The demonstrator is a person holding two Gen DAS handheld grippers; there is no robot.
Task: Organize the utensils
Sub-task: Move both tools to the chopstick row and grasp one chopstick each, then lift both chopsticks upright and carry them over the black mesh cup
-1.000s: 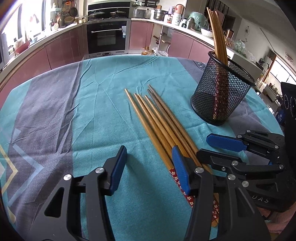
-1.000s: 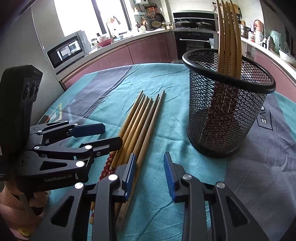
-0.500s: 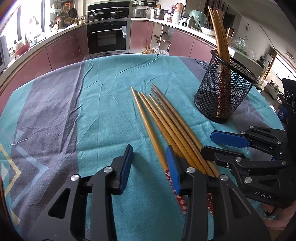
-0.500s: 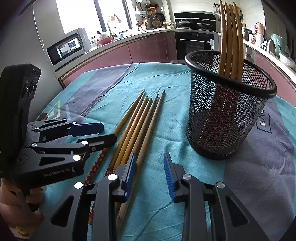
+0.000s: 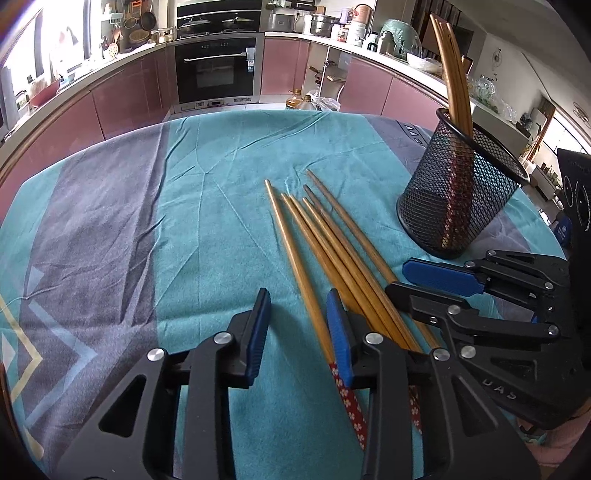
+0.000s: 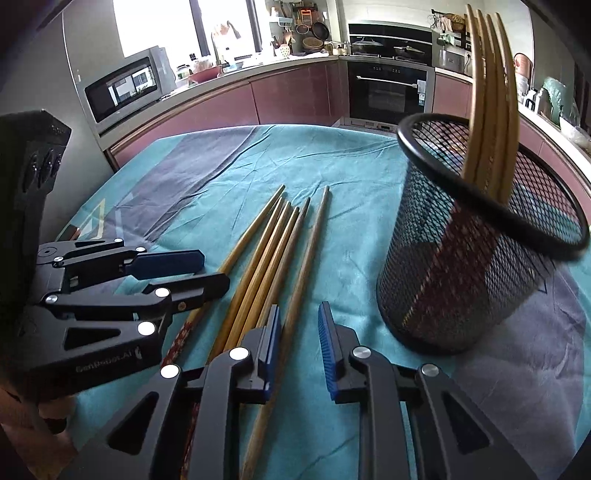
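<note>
Nearest to the left wrist camera, the left gripper (image 5: pixel 297 317) hangs low over the table, and its jaws are closing with the leftmost chopstick (image 5: pixel 295 258) between the blue pads; the pads do not press on it yet, a gap shows on both sides. In the right wrist view the right gripper (image 6: pixel 299 330) is closing too, with the rightmost chopstick (image 6: pixel 301 280) between its pads, which also stand apart from the wood. The two grippers are just beside each other, and the bundle of loose chopsticks (image 5: pixel 343 251) lies between and under them, side by side, with the thin tips pointing away and the red patterned ends near the cameras. They rest on a tablecloth (image 5: pixel 207 206) of teal colour with grey bands (it is wrinkled, and it has a pale zigzag pattern at the left edge). A little farther, to the right, a black mesh holder (image 6: pixel 472 266) stands on the cloth, and several chopsticks (image 6: pixel 487 92) stand inside it, leaning on the rim. Behind the table the kitchen curves around: pink cabinet fronts (image 5: pixel 122 103), a built-in black oven (image 5: pixel 216 70), a microwave (image 6: pixel 127 88) on the counter, pots and jars, and a bright window (image 6: pixel 159 26).
</note>
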